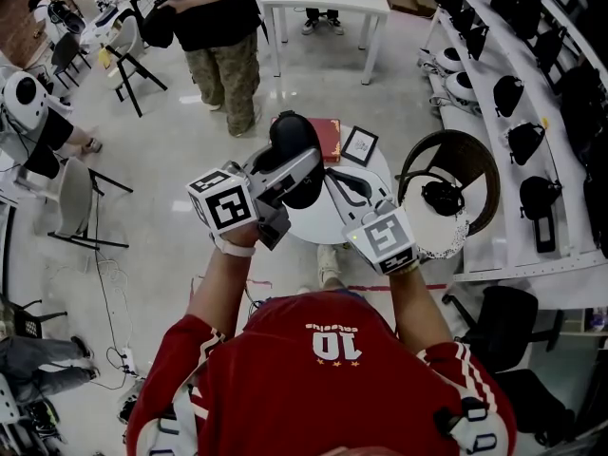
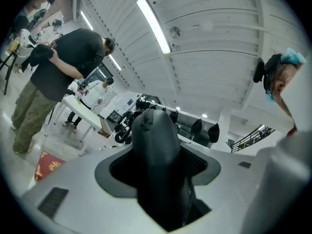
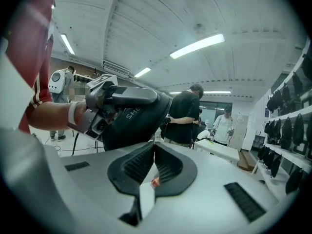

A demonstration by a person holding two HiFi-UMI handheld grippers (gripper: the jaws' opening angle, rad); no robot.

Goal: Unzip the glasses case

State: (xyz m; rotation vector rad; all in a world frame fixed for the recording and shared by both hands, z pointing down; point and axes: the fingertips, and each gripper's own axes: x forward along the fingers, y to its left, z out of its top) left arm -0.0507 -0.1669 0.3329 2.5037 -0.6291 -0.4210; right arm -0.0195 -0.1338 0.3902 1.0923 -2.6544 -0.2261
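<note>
Small round white surface (image 1: 318, 224), shelves (image 1: 518, 84) at right (person (image 1: 223, 27) far). Black rounded glasses case (image 1: 294, 150) clamped in left tool (image 2: 158, 150); right tool (image 3: 153, 147) clenched shut.

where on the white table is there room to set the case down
The near rim of the table, below the case and beside the right gripper, is bare. The far side is crowded: a red book, a frame.

The round table (image 1: 323, 218) below is crowded with a red book (image 1: 329, 139) and a frame (image 1: 359, 145). Open floor (image 1: 161, 160) lies left; a chair (image 1: 484, 164) blocks the right.
</note>
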